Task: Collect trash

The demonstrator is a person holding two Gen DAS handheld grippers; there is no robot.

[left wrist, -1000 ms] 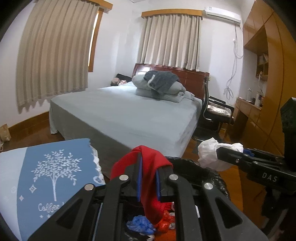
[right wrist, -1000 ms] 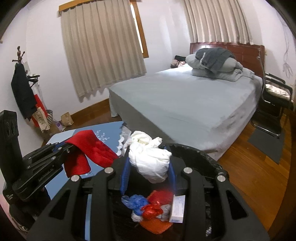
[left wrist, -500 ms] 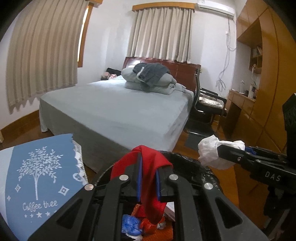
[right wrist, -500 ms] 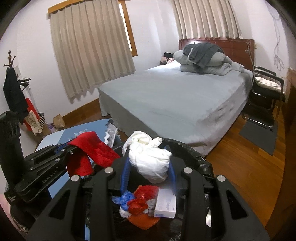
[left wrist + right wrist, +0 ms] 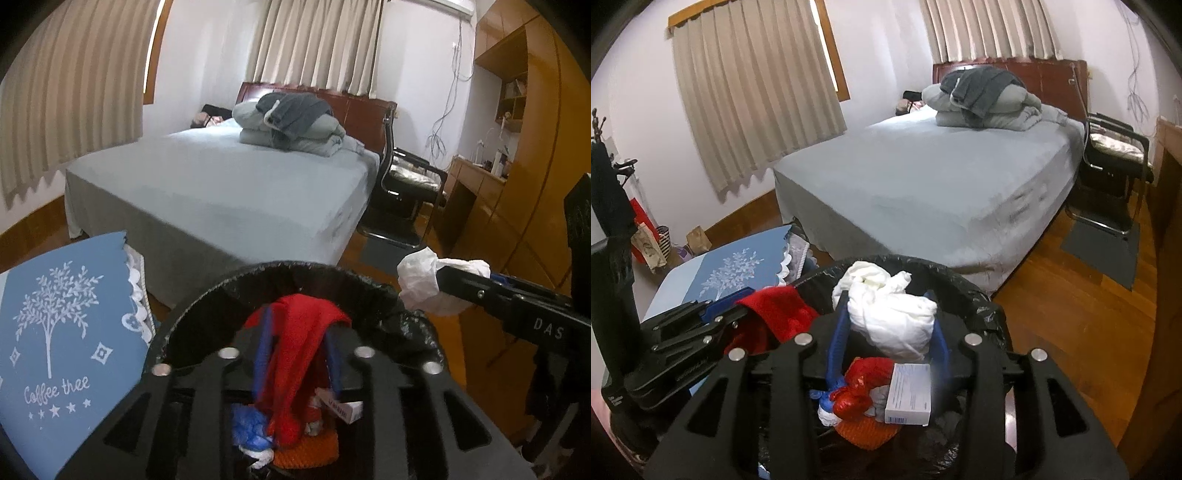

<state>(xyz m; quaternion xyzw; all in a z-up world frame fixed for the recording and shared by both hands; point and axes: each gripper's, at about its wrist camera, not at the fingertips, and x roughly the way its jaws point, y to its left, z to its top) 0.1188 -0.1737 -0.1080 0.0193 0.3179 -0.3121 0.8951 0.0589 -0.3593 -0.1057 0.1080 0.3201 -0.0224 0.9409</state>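
A bin lined with a black bag (image 5: pixel 295 266) sits just below both grippers. My left gripper (image 5: pixel 297 317) is over its mouth, jaws opening. A red mesh scrap (image 5: pixel 299 354) hangs loose between the blue pads (image 5: pixel 263 350). My right gripper (image 5: pixel 886 295) is above the bin (image 5: pixel 960 280) too, jaws opening. A crumpled white tissue wad (image 5: pixel 890 317) rests between its pads. Inside lie a white box (image 5: pixel 908 393), orange netting (image 5: pixel 864 430) and red and blue scraps. Each view shows the other gripper: the left gripper (image 5: pixel 738 306), and the right gripper (image 5: pixel 439 277) with the tissue (image 5: pixel 421 284).
A low table under a blue "Coffee tree" cloth (image 5: pixel 62 332) stands left of the bin. A grey bed (image 5: pixel 942 177) lies beyond it. A black chair (image 5: pixel 1115 166) and floor mat (image 5: pixel 1104 251) are to the right. Wooden cabinets (image 5: pixel 535 184) line the right wall.
Both grippers have sunk toward the bin, which now fills more of each view. The left jaws have spread off the red scrap, and the right jaws stand a little wider around the tissue.
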